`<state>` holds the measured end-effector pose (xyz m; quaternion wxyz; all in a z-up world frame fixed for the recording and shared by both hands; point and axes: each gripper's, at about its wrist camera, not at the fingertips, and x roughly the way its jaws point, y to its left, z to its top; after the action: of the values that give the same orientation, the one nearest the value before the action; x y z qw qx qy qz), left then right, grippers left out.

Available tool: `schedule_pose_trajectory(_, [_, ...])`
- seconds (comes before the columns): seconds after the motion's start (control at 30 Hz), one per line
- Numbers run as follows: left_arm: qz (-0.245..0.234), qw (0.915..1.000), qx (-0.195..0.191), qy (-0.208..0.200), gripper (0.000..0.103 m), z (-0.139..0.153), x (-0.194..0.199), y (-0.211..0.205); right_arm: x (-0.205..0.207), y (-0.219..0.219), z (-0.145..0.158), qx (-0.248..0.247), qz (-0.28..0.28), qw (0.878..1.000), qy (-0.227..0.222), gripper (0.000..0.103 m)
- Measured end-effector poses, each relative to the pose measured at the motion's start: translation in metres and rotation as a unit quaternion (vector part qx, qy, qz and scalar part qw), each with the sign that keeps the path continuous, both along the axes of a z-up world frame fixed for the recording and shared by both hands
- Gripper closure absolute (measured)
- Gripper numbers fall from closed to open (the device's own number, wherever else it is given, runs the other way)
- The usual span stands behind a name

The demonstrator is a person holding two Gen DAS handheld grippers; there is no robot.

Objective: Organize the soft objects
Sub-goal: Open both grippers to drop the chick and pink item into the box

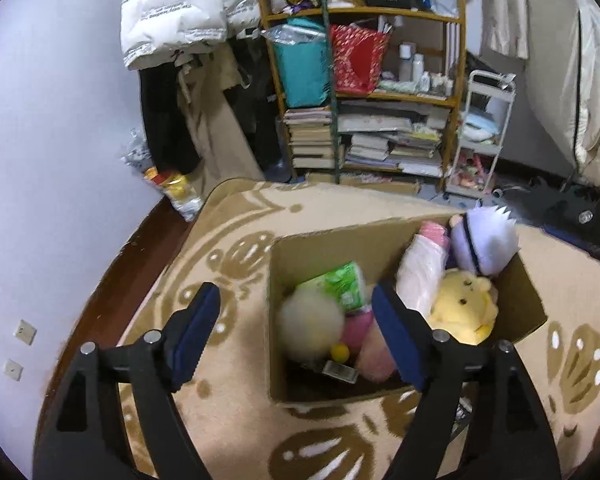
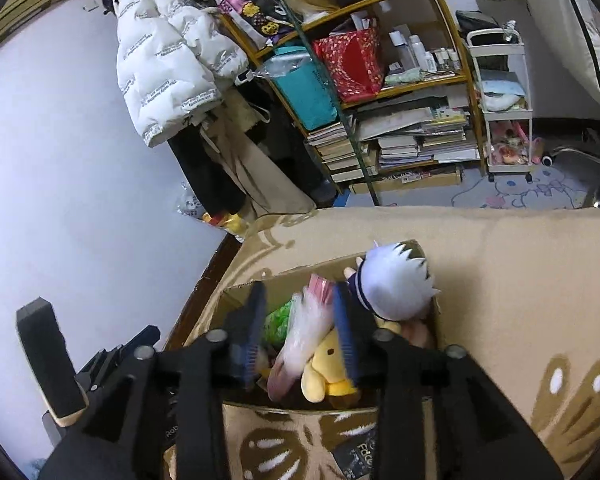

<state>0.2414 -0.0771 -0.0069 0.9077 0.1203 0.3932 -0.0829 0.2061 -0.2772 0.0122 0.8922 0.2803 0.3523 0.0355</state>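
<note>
An open cardboard box [image 1: 324, 248] stands on the beige patterned carpet [image 1: 236, 240]. In it lie a green tissue pack [image 1: 342, 284], a pink plastic-wrapped pack [image 1: 418, 272], a yellow bear plush [image 1: 466, 306], a white-haired doll [image 1: 486, 240] and a pink plush [image 1: 374, 350]. A blurred cream fluffy ball [image 1: 310, 326] sits below my left gripper [image 1: 296, 294], which is open and touches nothing. My right gripper [image 2: 300, 292] hangs over the box [image 2: 240, 296] with the pink pack [image 2: 306, 330] loose between its open fingers, above the yellow bear [image 2: 328, 368] and beside the doll [image 2: 396, 284].
A crowded wooden shelf [image 1: 364, 92] with books and bags stands beyond the carpet. A white puffer jacket [image 1: 172, 12] hangs left of it, a white trolley [image 1: 484, 132] stands to its right. The pale wall [image 1: 52, 140] and a dark floor strip run along the left.
</note>
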Motion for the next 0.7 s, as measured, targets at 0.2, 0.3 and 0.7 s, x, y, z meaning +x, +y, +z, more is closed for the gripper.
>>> schedule_pose_trajectory(0.2, [0.014, 0.9993, 0.011, -0.034, 0.004, 0.026, -0.02, 0.022, -0.015, -0.004, 0.014, -0.018, 0.004, 1.0, 0.014, 0.05])
schedule_pose_trajectory(0.3, [0.011, 0.9978, 0.018, -0.063, 0.001, 0.042, -0.034, 0.032, -0.025, -0.005, 0.023, -0.03, 0.004, 1.0, 0.008, 0.031])
schedule_pose_trajectory(0.7, [0.037, 0.9928, 0.005, -0.114, 0.0, 0.077, -0.091, 0.066, -0.065, 0.003, 0.042, -0.091, 0.005, 0.996, 0.001, 0.0])
